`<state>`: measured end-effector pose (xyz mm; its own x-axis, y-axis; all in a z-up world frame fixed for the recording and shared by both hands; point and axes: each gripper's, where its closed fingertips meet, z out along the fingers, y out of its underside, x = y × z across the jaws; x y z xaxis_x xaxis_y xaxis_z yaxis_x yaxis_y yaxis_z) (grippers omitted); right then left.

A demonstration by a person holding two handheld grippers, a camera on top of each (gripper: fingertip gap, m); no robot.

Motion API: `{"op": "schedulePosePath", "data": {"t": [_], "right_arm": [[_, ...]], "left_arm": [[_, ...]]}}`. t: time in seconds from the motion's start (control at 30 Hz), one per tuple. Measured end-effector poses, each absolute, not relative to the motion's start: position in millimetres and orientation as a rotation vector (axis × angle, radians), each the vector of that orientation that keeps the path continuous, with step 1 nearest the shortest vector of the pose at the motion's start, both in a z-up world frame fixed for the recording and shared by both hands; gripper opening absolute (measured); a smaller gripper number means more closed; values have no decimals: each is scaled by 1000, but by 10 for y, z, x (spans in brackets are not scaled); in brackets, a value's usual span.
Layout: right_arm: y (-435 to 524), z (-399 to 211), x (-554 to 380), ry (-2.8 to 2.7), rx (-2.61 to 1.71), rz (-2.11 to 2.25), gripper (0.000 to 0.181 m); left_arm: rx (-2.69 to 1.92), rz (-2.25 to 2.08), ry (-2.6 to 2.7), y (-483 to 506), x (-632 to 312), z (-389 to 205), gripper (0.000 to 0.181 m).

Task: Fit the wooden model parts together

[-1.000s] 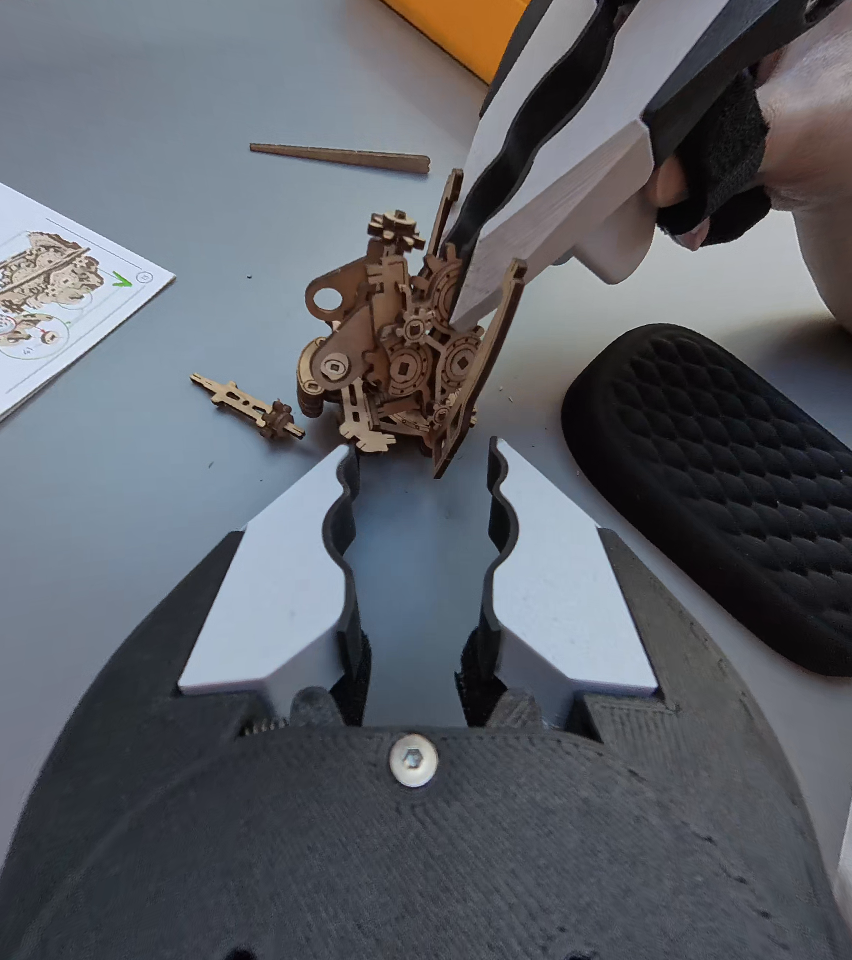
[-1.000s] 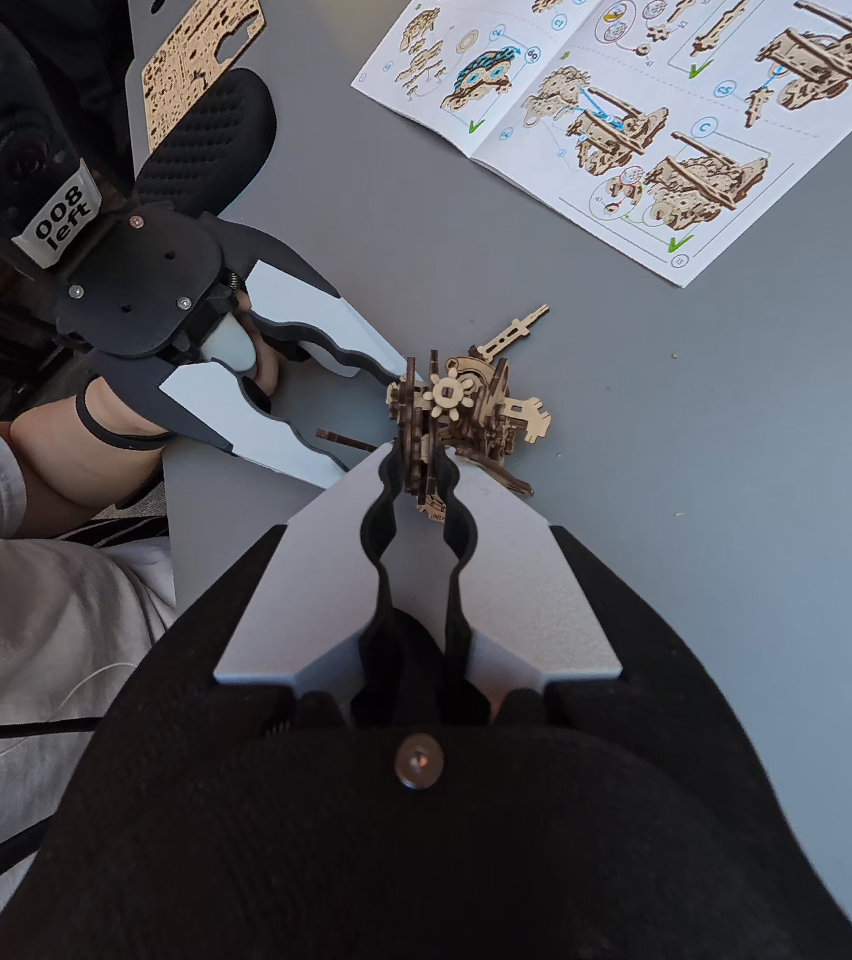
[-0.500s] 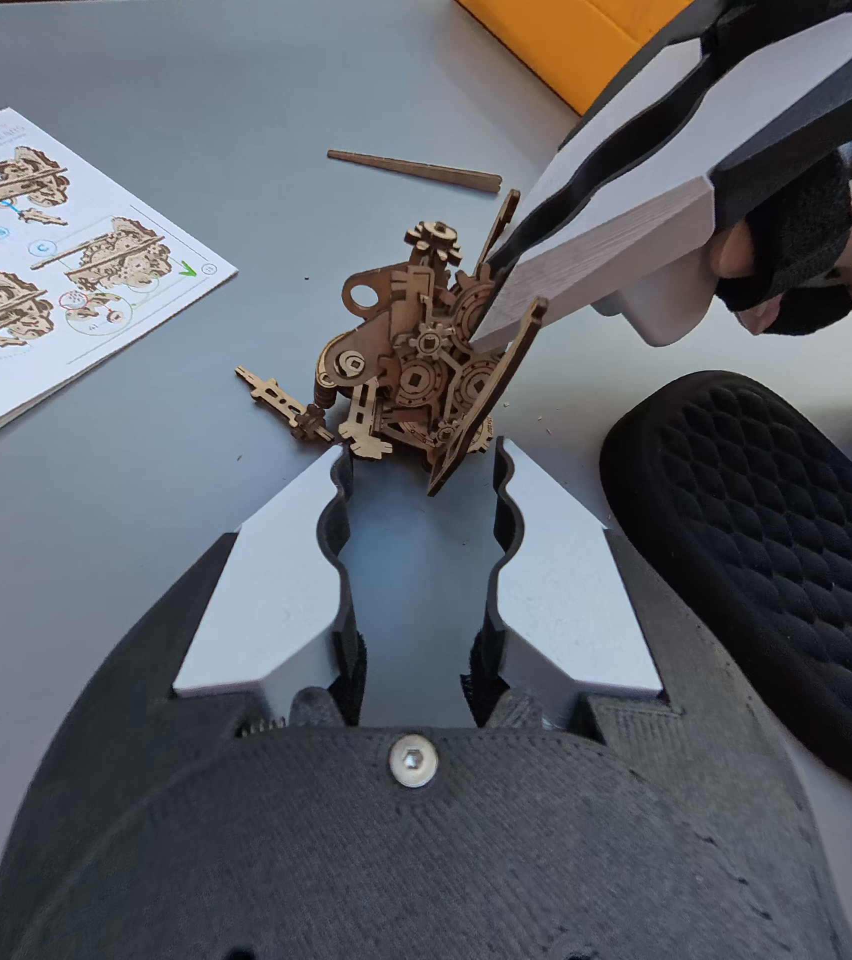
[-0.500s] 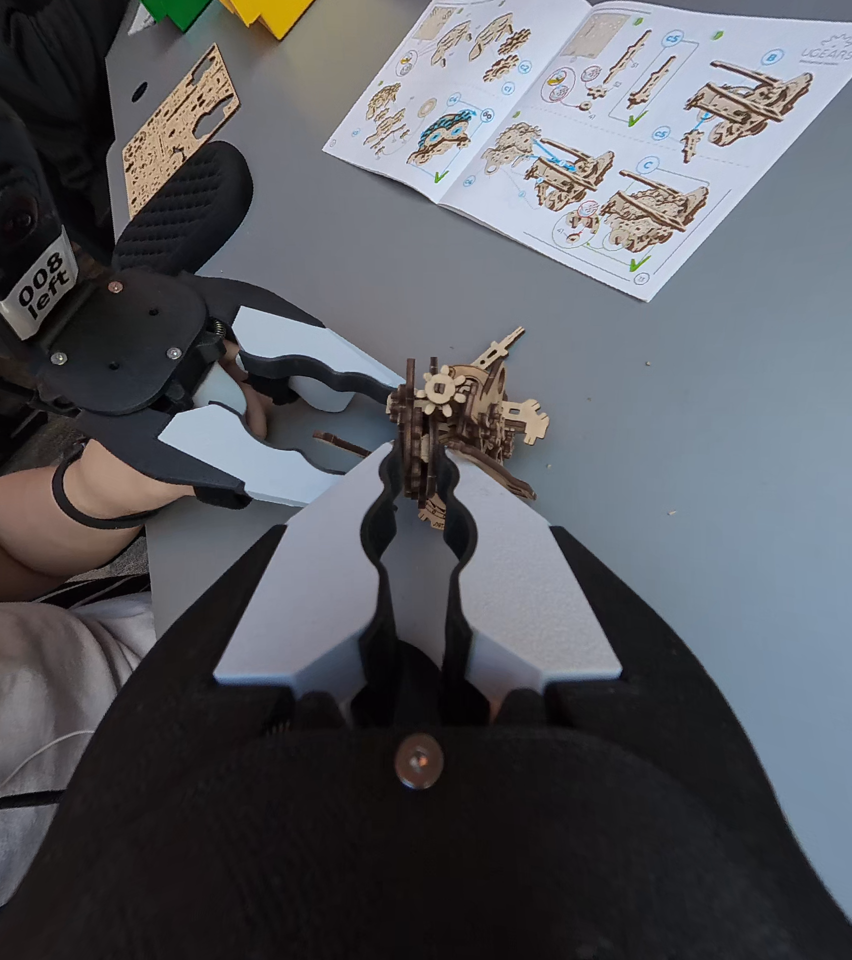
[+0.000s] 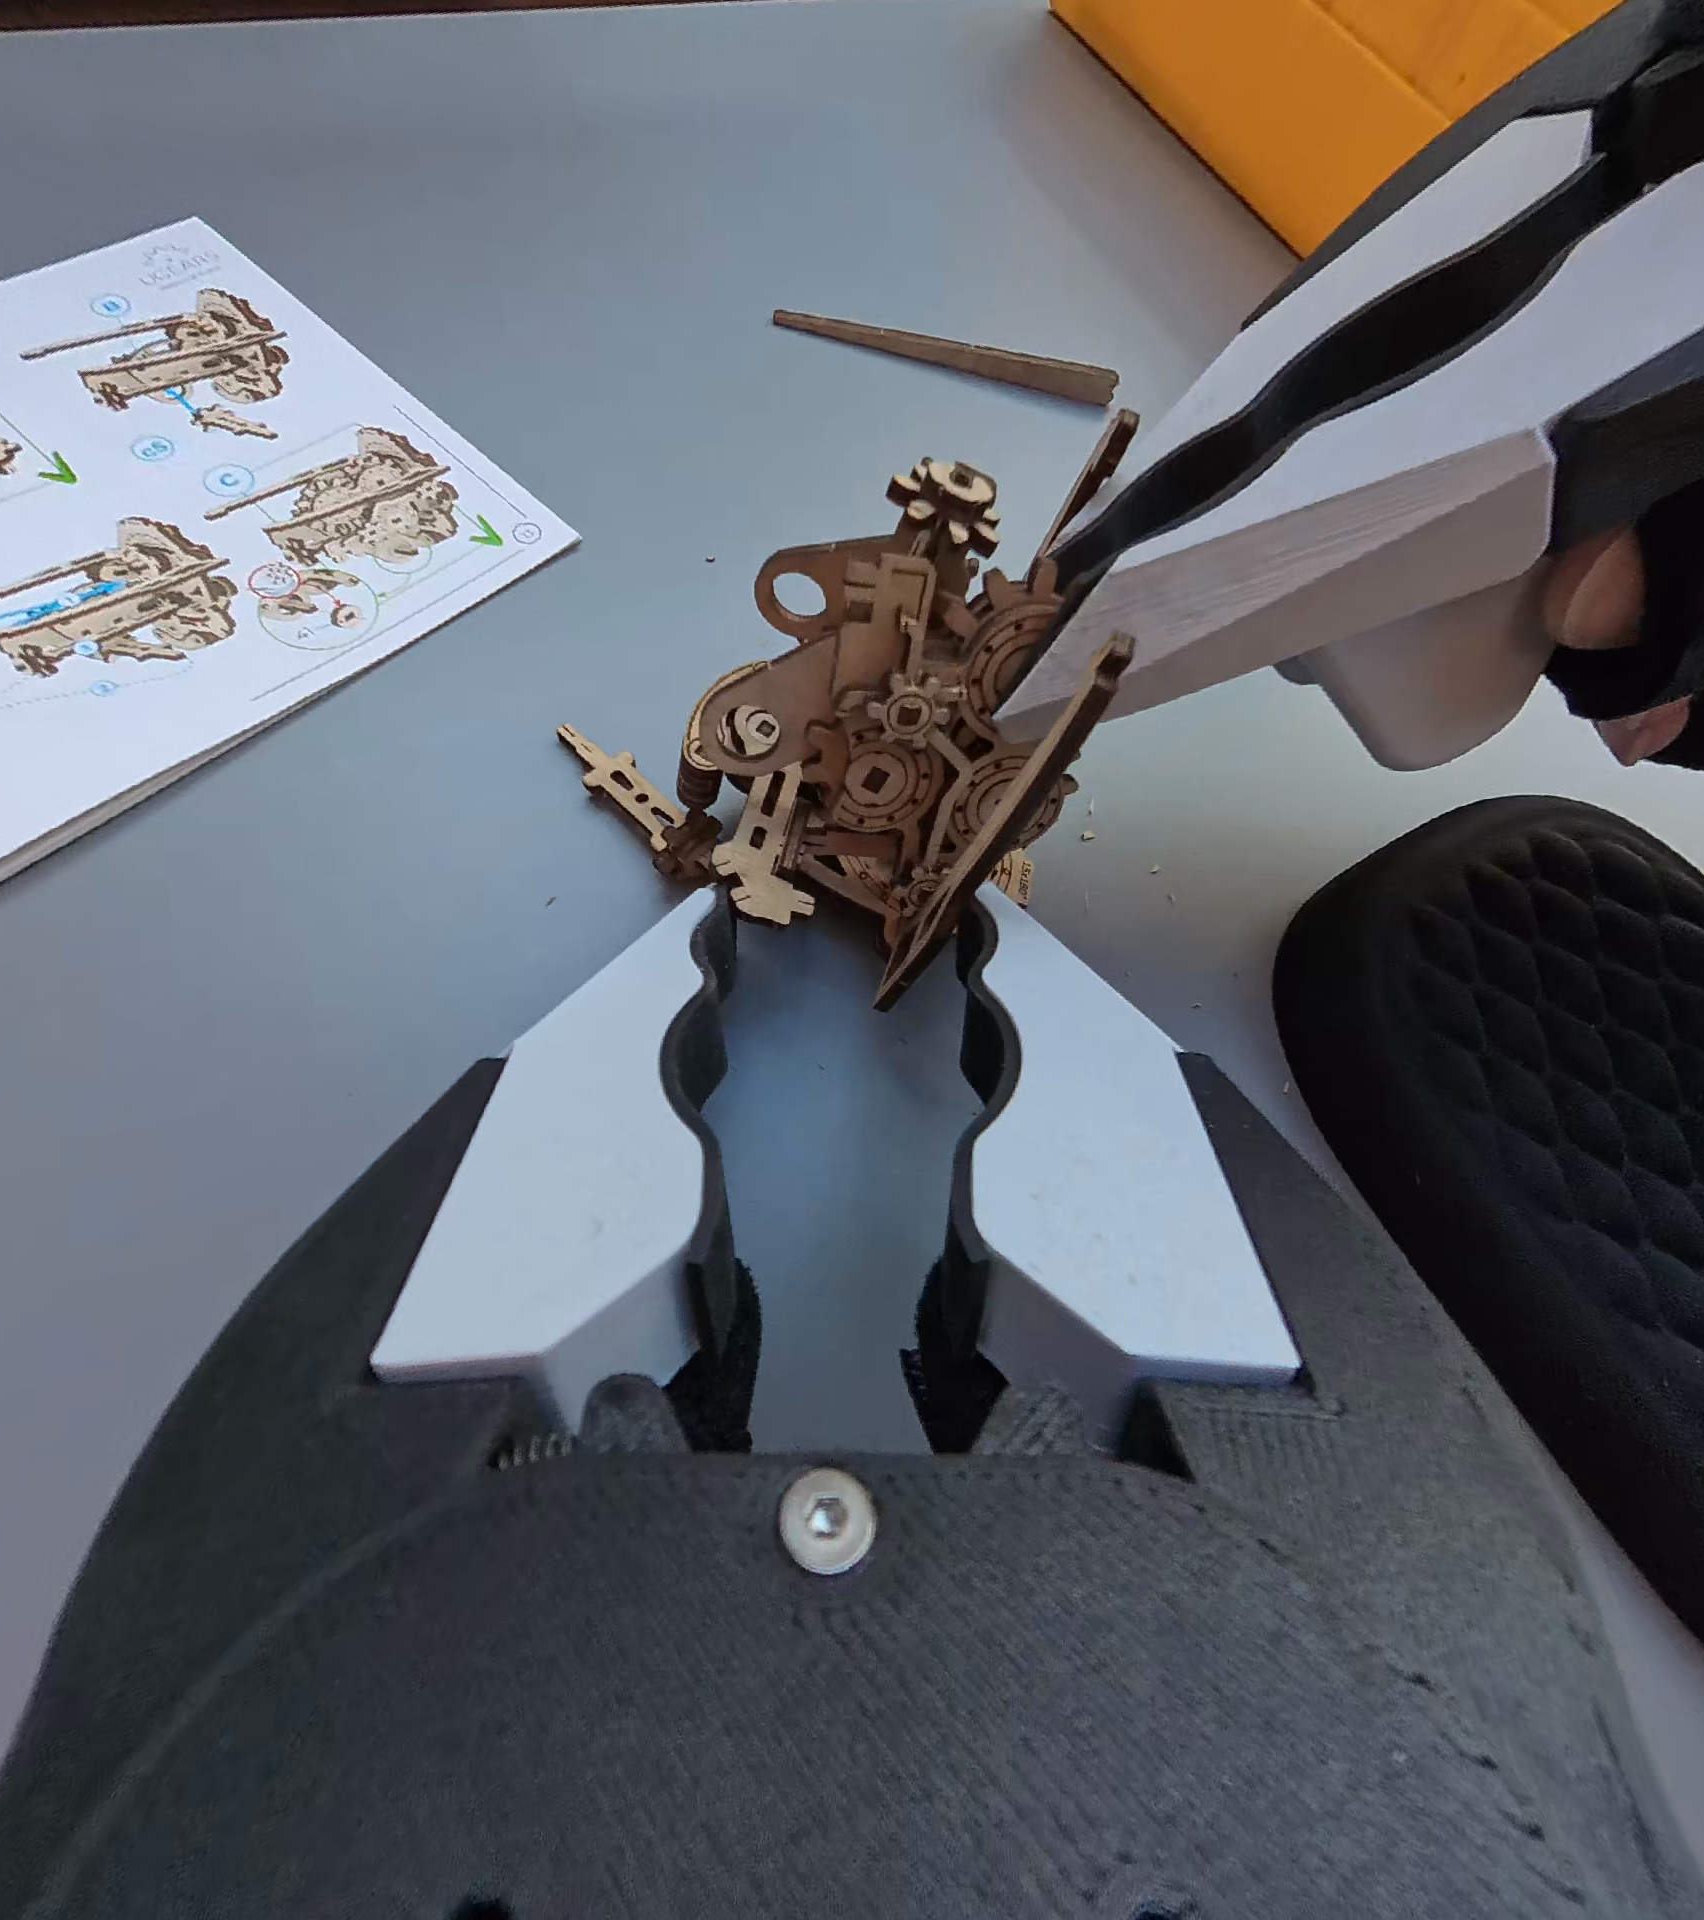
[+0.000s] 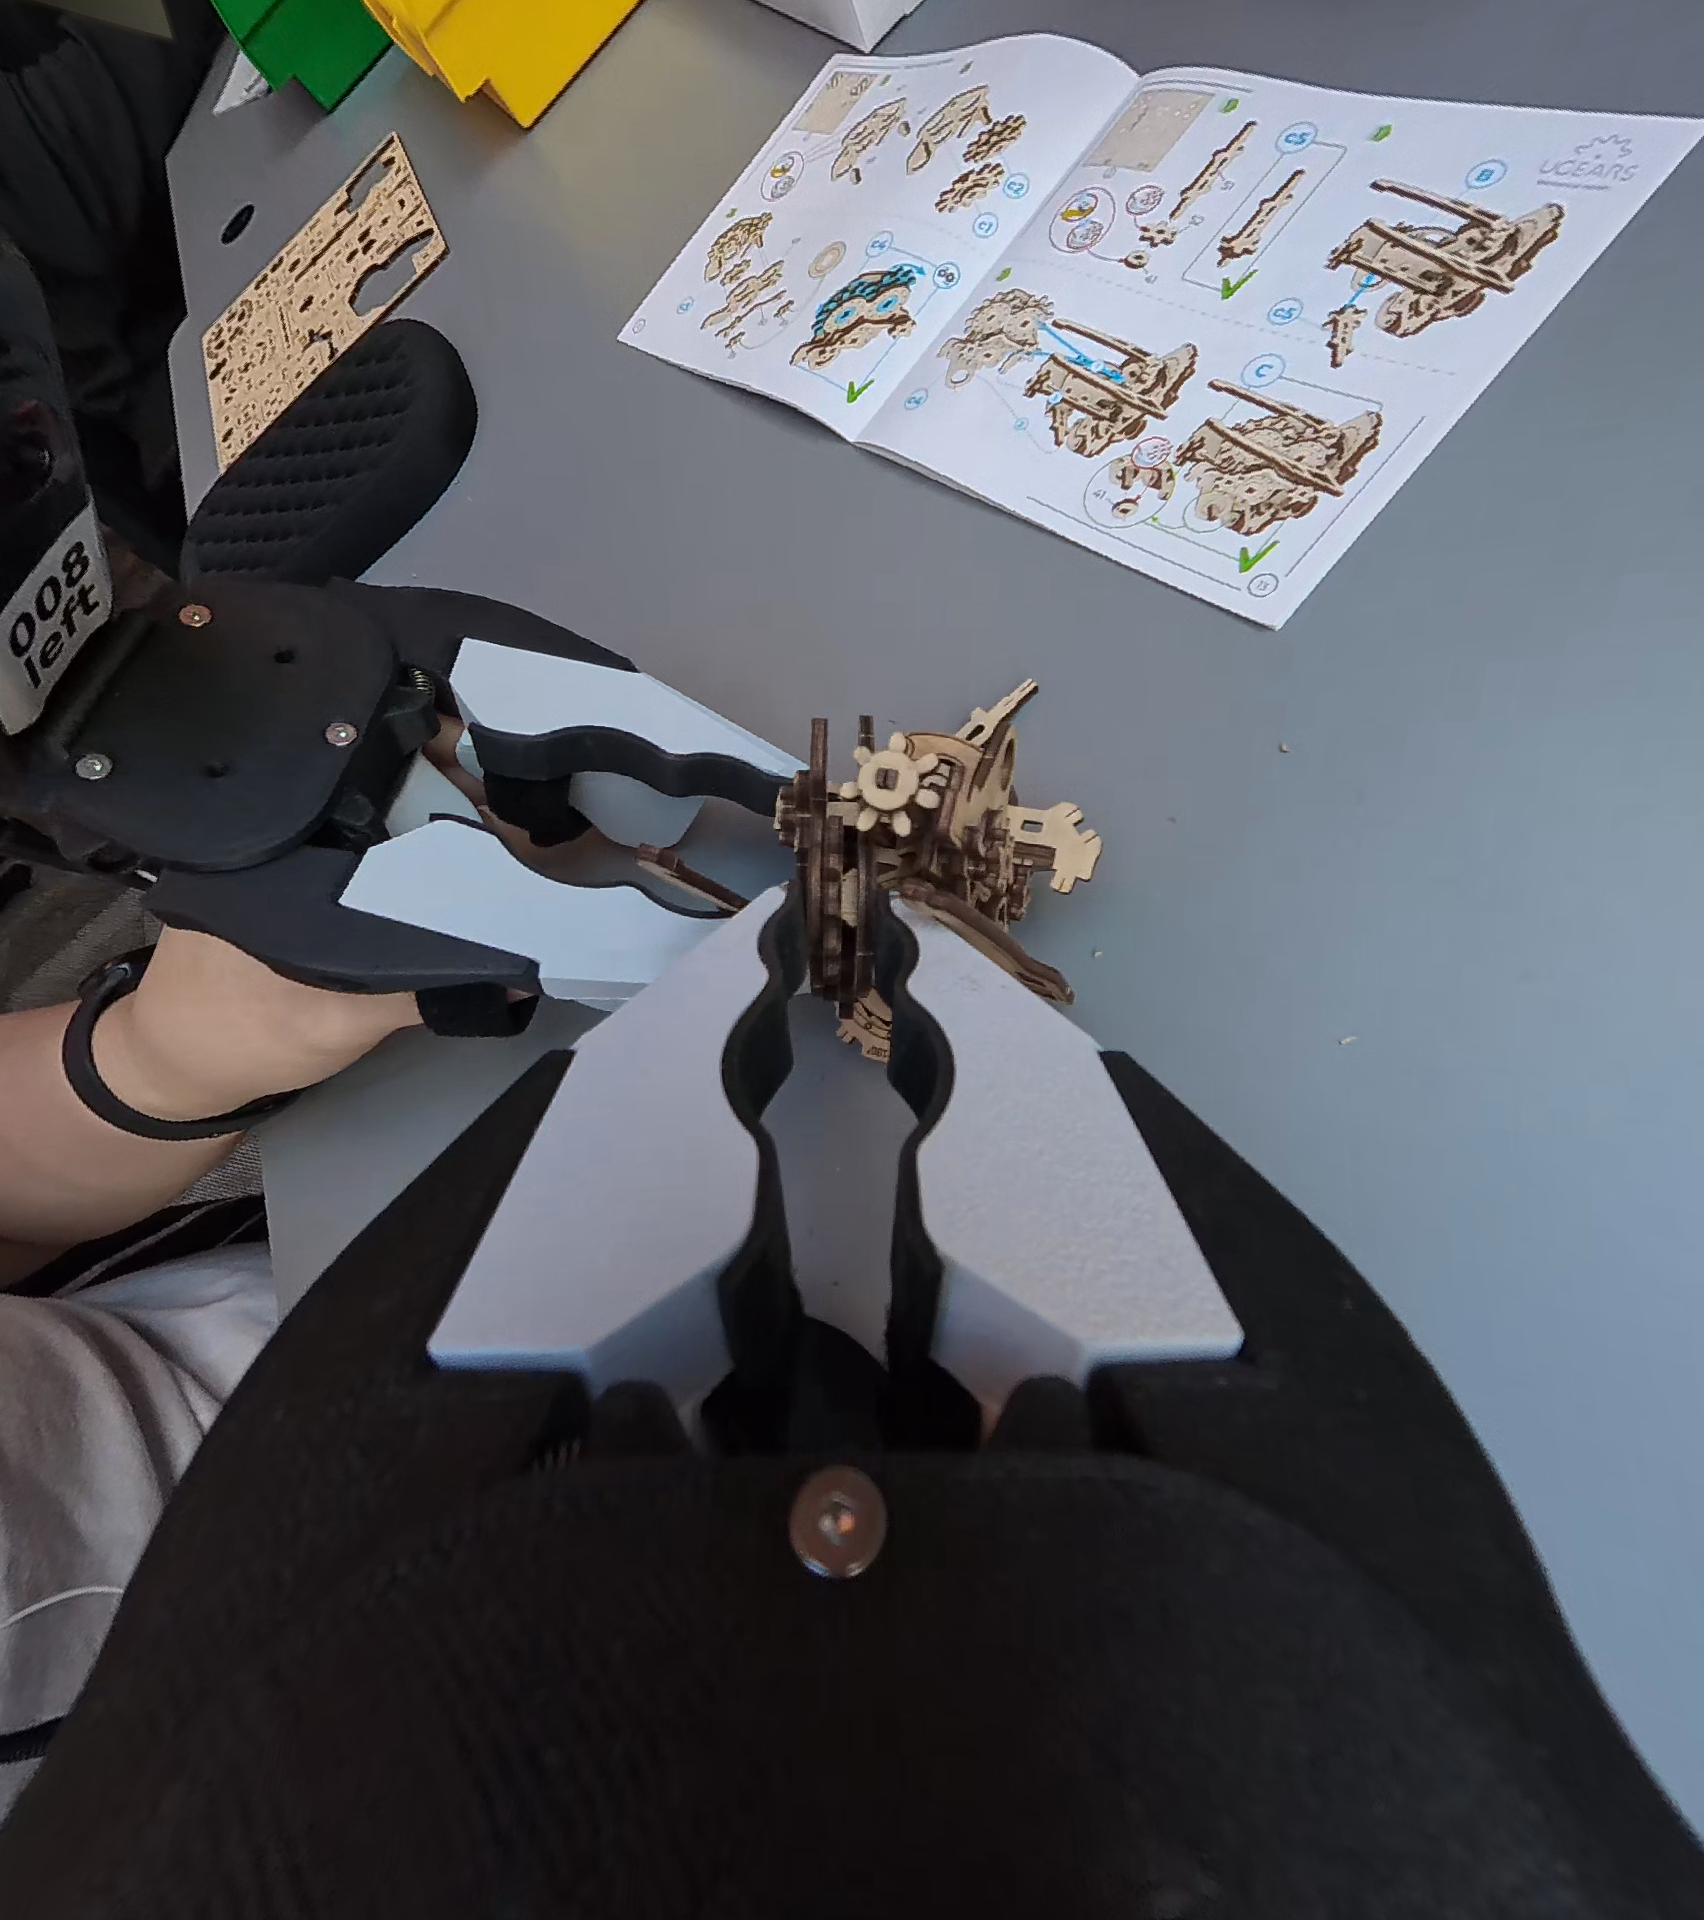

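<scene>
1. The model (image 5: 889, 727) is seen as a small, dense cluster of laser-cut plywood: stacked gears with square holes, a toothed wheel on top, a plate with a round hole, and dark burnt edges.
2. It is held tilted at the table (image 5: 412, 1039), near its front edge, with its lower parts touching or just above the surface.
3. The right gripper (image 6: 840, 925) is closed on the model's upright gear plates, which are clamped between its black pads.
4. The left gripper (image 5: 840, 925) is held open, its tips just beside the model's lower end, with a slanted side plate reaching into the gap.
5. A notched axle (image 5: 635, 790) lies against the model's left side.
6. A thin tapered stick (image 5: 941, 353) lies beyond the model.
7. An open booklet (image 6: 1170, 322) lies farther off, and a black pad (image 5: 1575, 1195) lies beside the left gripper.
</scene>
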<state>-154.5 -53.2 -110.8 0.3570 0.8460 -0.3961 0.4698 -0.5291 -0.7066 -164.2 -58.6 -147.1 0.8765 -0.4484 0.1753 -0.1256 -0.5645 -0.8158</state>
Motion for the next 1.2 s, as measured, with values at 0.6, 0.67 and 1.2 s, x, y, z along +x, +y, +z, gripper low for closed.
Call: {"op": "schedulePosePath", "data": {"t": [0.6,0.67,1.2], "right_arm": [[-650,-1256,-1539,-1305,-2060,1065,13],[-645,-1258,-1542,-1279,-2055,1071,12],[-621,-1240,-1541,-1147,-2031,1084,11]], "left_arm": [[-2161,-438,422,-581,-1656,-1489,39],[-2161,-437,419,-579,-1659,-1489,38],[-2192,-539,576,-748,-1634,-1555,52]]}}
